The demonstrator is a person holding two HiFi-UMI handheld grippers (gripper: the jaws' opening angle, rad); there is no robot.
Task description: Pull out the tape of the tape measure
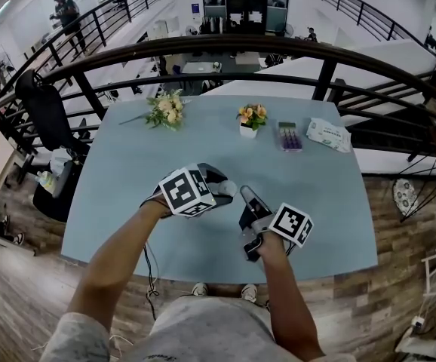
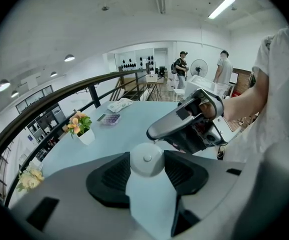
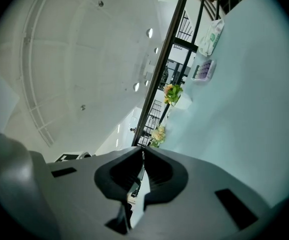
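Left gripper [image 1: 216, 183]: jaws spread wide around the white round tape measure [image 2: 145, 160], pads pressing its sides, holding it above the pale blue worktop [image 1: 316, 202] near the front edge; right gripper [image 1: 245, 195]: jaws pressed together, tips just beside the tape measure's case; whether the tape's end is caught between them cannot be made out; at the worktop's far side, well apart: flower pot [image 1: 251, 119], bouquet [image 1: 165, 111], wipes pack [image 1: 329, 134].

I see a pale blue table [image 1: 316, 202] and a white tape measure [image 2: 147, 160]. The left cube [image 1: 186, 191] and right cube [image 1: 292, 223] have black-and-white squares. Far off are orange flowers [image 1: 253, 114], a white pot [image 1: 248, 131] and a purple calculator [image 1: 289, 136].
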